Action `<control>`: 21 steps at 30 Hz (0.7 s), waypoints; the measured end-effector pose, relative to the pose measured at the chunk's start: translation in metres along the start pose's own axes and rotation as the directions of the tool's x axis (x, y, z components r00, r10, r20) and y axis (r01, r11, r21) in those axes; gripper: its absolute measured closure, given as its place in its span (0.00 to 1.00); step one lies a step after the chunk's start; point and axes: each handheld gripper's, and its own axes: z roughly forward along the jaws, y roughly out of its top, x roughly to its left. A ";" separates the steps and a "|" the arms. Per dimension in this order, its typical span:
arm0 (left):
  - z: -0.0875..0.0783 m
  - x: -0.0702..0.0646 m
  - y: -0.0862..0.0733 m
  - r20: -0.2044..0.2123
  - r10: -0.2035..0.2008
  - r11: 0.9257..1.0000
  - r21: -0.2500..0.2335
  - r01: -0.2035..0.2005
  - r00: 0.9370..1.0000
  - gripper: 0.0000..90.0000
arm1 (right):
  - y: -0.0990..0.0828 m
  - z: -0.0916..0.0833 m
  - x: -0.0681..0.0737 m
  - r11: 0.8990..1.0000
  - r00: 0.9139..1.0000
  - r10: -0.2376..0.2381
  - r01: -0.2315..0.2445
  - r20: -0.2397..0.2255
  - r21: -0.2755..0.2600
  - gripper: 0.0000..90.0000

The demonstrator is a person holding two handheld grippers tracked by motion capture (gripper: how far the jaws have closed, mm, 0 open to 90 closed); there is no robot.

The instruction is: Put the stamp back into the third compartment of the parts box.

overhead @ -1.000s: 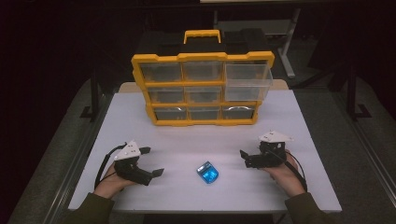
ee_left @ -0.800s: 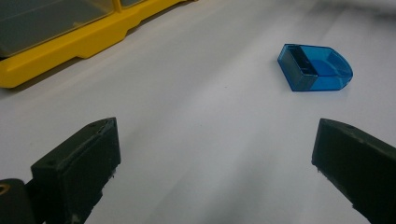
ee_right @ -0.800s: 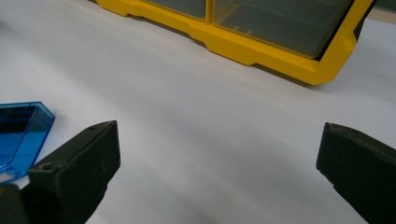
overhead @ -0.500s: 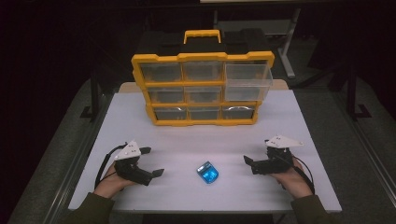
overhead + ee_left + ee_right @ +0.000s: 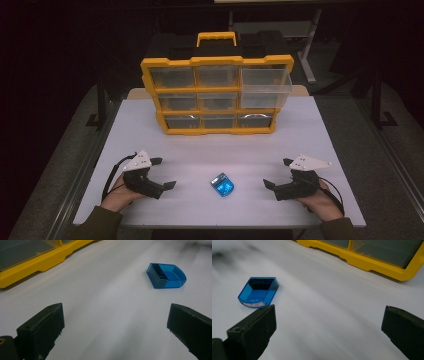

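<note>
A small blue see-through box (image 5: pixel 222 185) lies on the white table (image 5: pixel 325 130) near its front edge, between my two grippers. My left gripper (image 5: pixel 163 173) rests left of it, open and empty, with its jaws pointing right. My right gripper (image 5: pixel 277 173) rests to the right, open and empty, with its jaws pointing left. In the left gripper view the blue box (image 5: pixel 166 275) lies ahead and to the right of the wide-apart jaws of the left gripper (image 5: pixel 116 332). In the right gripper view the blue box (image 5: pixel 258 291) sits just beyond the left jaw of the right gripper (image 5: pixel 328 332).
A yellow organizer (image 5: pixel 217 130) with clear drawers and a carry handle stands upright at the back of the table. Its top right drawer (image 5: pixel 265 87) is pulled out. The organizer's base (image 5: pixel 37 263) shows in the left gripper view, and the same base (image 5: pixel 367 261) in the right gripper view.
My right gripper has slid to the right and a little toward the front edge, away from the blue box. The left gripper and the box have stayed put.
</note>
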 end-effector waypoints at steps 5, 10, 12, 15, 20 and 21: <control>0.001 -0.003 0.005 0.023 0.008 1.000 -0.002 -0.008 1.000 0.01 | -0.001 0.003 0.002 1.000 1.000 -0.019 0.019 -0.012 0.008 0.00; 0.003 -0.006 0.012 0.032 0.019 1.000 0.008 -0.019 0.999 0.01 | -0.002 0.005 0.002 1.000 1.000 -0.023 0.023 -0.013 0.009 0.00; 0.005 -0.007 0.014 0.031 0.023 1.000 0.020 -0.024 0.999 0.01 | -0.002 0.005 0.001 1.000 1.000 -0.021 0.021 -0.014 0.011 0.00; 0.007 -0.009 0.016 0.025 0.029 0.999 0.035 -0.030 0.999 0.01 | -0.001 0.004 0.002 1.000 1.000 -0.016 0.016 -0.013 0.007 0.00; 0.010 -0.012 0.021 0.034 0.031 0.998 0.045 -0.033 0.999 0.01 | -0.001 0.004 0.002 1.000 1.000 -0.015 0.015 -0.008 0.008 0.00; 0.011 -0.012 0.021 0.035 0.037 0.998 0.047 -0.039 0.999 0.01 | -0.002 0.003 0.001 1.000 1.000 -0.014 0.014 -0.008 0.007 0.00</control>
